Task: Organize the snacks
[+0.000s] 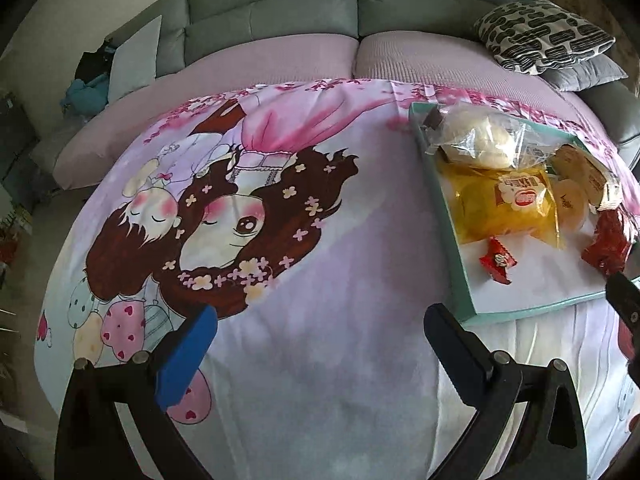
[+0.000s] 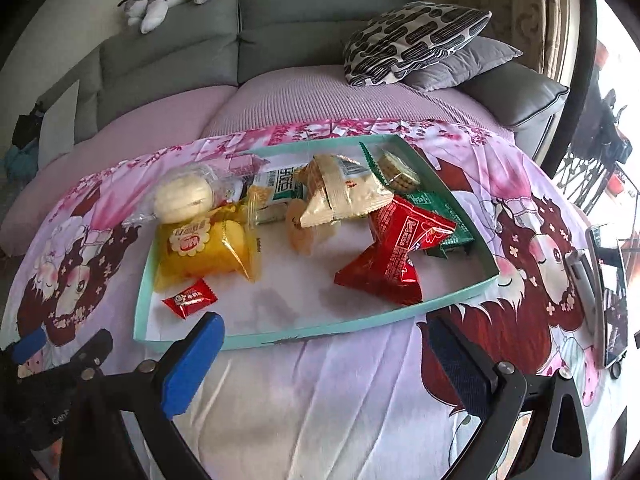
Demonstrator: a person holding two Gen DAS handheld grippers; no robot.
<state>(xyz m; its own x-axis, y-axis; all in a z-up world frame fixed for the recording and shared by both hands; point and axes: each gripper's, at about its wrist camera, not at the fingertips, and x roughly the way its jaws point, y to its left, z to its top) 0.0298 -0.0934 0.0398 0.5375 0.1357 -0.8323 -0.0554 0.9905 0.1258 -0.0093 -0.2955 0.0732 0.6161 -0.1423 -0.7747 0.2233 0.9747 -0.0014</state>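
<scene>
Lowest in the right wrist view, the right gripper [image 2: 320,364] hangs over the cartoon-print cloth [image 2: 320,400], fingers spread wide, holding nothing — just short of the teal tray [image 2: 280,338]. The left gripper [image 1: 320,344] is likewise wide and empty, the tray at its upper right. Only the right view shows the green packet [image 2: 452,228] and the large red packet [image 2: 396,256] whole — snacks all lie in the tray.

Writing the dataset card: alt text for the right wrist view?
Shallow teal cardboard tray of wrapped snacks on a pink cartoon-print bedsheet, including a red foil packet and yellow cake bag. Open right tongs hover before it, empty; grey sofa behind.
</scene>
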